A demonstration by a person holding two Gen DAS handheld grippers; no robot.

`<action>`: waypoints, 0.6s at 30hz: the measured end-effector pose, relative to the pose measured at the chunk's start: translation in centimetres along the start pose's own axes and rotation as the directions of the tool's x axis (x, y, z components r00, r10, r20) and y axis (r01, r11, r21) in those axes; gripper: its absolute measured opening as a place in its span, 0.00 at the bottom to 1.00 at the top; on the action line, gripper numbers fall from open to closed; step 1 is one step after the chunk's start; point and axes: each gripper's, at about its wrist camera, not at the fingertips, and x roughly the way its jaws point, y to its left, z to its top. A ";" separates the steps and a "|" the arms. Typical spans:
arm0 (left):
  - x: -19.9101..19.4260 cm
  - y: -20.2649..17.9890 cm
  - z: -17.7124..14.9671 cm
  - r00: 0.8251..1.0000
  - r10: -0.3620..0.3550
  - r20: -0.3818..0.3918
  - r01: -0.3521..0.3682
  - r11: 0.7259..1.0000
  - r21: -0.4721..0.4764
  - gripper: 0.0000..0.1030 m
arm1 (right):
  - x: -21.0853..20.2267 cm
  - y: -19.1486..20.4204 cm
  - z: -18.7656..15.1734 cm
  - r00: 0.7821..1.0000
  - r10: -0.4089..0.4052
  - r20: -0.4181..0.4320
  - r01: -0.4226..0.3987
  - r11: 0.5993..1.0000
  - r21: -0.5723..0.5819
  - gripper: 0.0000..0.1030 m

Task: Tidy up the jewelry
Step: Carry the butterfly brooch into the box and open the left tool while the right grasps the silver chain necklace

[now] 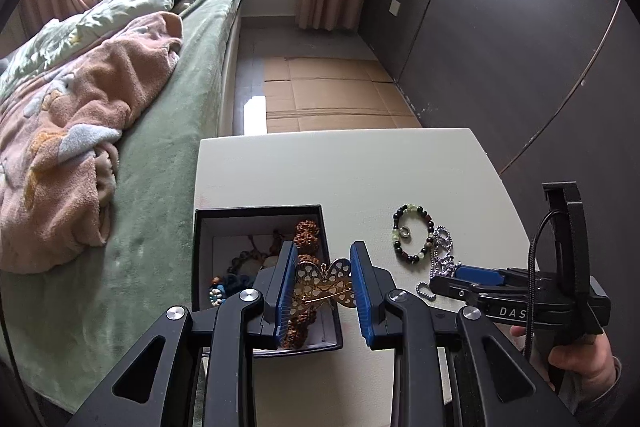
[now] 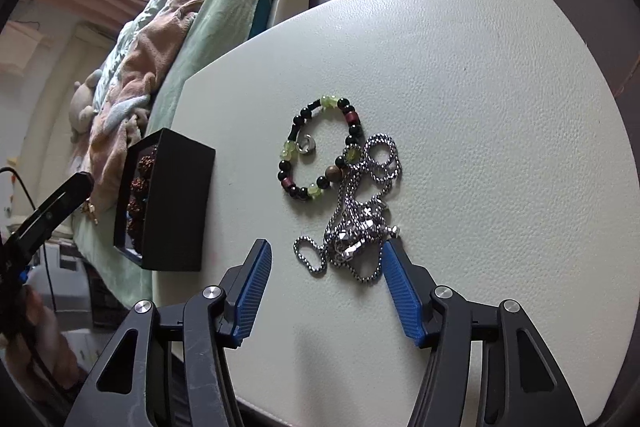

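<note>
Left gripper (image 1: 324, 281) pinching gold butterfly clip (image 1: 325, 285) over black box (image 1: 256, 213); right gripper (image 2: 326, 257) spread around steel chain (image 2: 360, 223) — could snag beaded bracelet (image 2: 320, 147).

The left wrist camera sits low over the near edge of the white table (image 1: 352, 171), looking along its own blue fingers (image 1: 286, 279) toward the far wall and curtain, with the bed to the left of the table. It is close above the black box (image 1: 256, 215), looking down into it.

The right wrist camera hangs nearer the table's surface, rolled so the table (image 2: 460, 67) tilts, and faces across it toward the bed. The box (image 2: 176, 203) stands at its left, seen from outside.

Both views share the table, the box, the beaded bracelet (image 1: 412, 233) (image 2: 320, 149) and silver chain (image 1: 442, 259) (image 2: 360, 219). Each camera also catches what seems to be the other gripper at its frame's edge.
</note>
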 end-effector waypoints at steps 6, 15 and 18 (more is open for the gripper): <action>-0.5 2.0 0.0 1.000 0.009 0.016 -0.009 0.999 -0.035 0.27 | 1.0 2.4 0.8 0.992 -0.119 0.035 0.122 0.988 -0.092 0.58; -0.1 3.2 -0.4 1.000 -0.002 0.012 0.003 0.998 -0.070 0.27 | 1.3 3.5 0.3 0.960 -0.261 0.102 0.277 0.938 -0.209 0.24; 0.4 3.3 -0.6 1.000 -0.006 0.010 0.006 0.997 -0.077 0.27 | 0.6 2.9 0.4 0.969 -0.229 0.095 0.243 0.953 -0.179 0.17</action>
